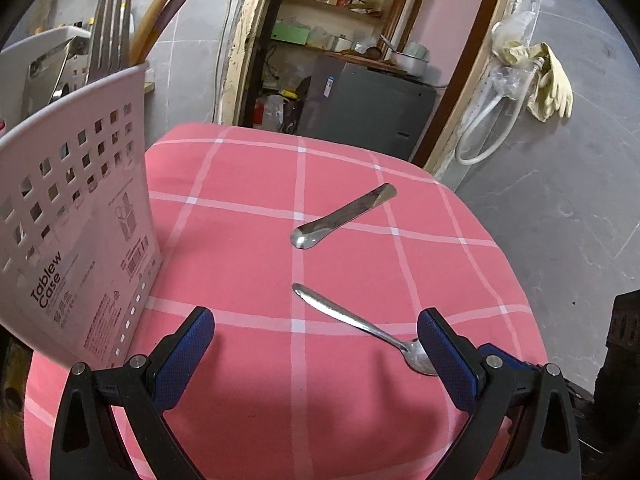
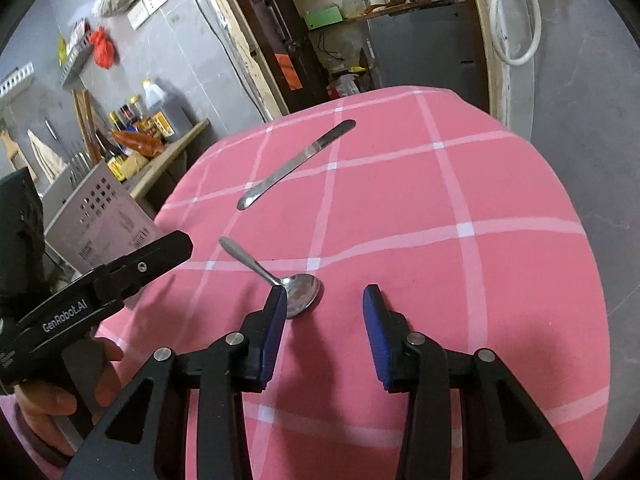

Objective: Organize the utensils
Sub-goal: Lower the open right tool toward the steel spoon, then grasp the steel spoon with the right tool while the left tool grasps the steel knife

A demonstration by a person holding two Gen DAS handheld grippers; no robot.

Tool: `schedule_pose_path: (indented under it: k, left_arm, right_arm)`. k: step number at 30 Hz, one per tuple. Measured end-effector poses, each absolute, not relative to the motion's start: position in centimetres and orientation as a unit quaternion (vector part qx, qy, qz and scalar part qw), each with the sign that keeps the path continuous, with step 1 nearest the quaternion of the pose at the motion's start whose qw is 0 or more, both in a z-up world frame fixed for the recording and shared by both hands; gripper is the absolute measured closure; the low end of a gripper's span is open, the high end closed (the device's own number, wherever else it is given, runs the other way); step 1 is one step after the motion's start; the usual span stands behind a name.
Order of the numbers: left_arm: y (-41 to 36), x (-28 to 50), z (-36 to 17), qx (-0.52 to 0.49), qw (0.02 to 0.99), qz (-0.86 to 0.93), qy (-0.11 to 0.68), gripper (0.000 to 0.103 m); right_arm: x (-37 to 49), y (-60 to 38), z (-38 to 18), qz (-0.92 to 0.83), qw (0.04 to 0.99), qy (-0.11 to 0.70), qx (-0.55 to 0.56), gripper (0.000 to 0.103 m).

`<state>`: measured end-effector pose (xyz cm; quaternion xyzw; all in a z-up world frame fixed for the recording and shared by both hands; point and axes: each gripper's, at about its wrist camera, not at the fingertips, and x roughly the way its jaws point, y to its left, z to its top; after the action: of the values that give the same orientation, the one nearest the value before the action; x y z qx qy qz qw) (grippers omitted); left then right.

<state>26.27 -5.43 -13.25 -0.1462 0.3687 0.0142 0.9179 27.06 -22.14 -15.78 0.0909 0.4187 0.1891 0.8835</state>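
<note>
Fingers, right gripper [image 2: 325, 304]: blue-padded, parted, nothing pinched between them; the left pad sits at the edge of the spoon's bowl, the right pad well clear of it. Fingers, left gripper [image 1: 316, 328]: spread wide, empty, hovering low over the cloth, with the right pad just beside the same bowl. Item one: spoon [image 2: 298, 288], lying flat on the pink checked tablecloth [image 2: 460, 184], bowl toward the near side, handle angled away to the far left. Item two: a flat steel utensil [image 2: 296, 164], possibly a knife or slim spatula, lying farther back on the cloth and well apart from the spoon. Item three: white perforated cutlery holder [image 1: 76, 216] at the left edge of the table, with forks [image 1: 110, 28] standing upright inside. Judgement on stage: the spoon and the flat piece remain to be put away; the right gripper looks to be lining up on the spoon. Risks: the bowl sits off-centre, against one pad only, so closing from here could push it sideways or skate over its rounded metal instead of pinching it; a grasp at the bowl leaves the long handle free to swing; both grippers crowd the same spoon and could knock together.
</note>
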Motion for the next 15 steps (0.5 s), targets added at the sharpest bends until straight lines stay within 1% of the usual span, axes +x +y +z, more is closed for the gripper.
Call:
schedule_pose_path:
  k: [3,5,9,11,15]
  left_arm:
    - [-5.4,26.3,-13.3,-0.15,0.917,0.02,0.369,0.001]
    - [-5.2,26.3,-13.4,-0.153,0.917,0.024,0.368,0.001]
    - [-5.0,26.3,-13.5,-0.158,0.915,0.029,0.37,0.001]
    - [-4.9,26.4,-13.6,-0.161,0.915,0.031,0.37,0.001]
    - [-5.0,26.6,-13.5,-0.161,0.915,0.033,0.369,0.001]
  right_arm:
    - [27.3,-21.3,-15.4,0.189,0.885,0.421,0.061,0.069]
    - [27.5,-21.0,-15.2,0.193,0.883,0.425,0.054,0.081]
    - [27.7,-20.7,-15.2,0.2,0.875,0.438,0.055,0.089]
    - [27.7,-20.7,-15.4,0.203,0.87,0.445,0.062,0.096]
    - [27.4,-21.3,-15.6,0.208,0.866,0.446,0.089,0.1]
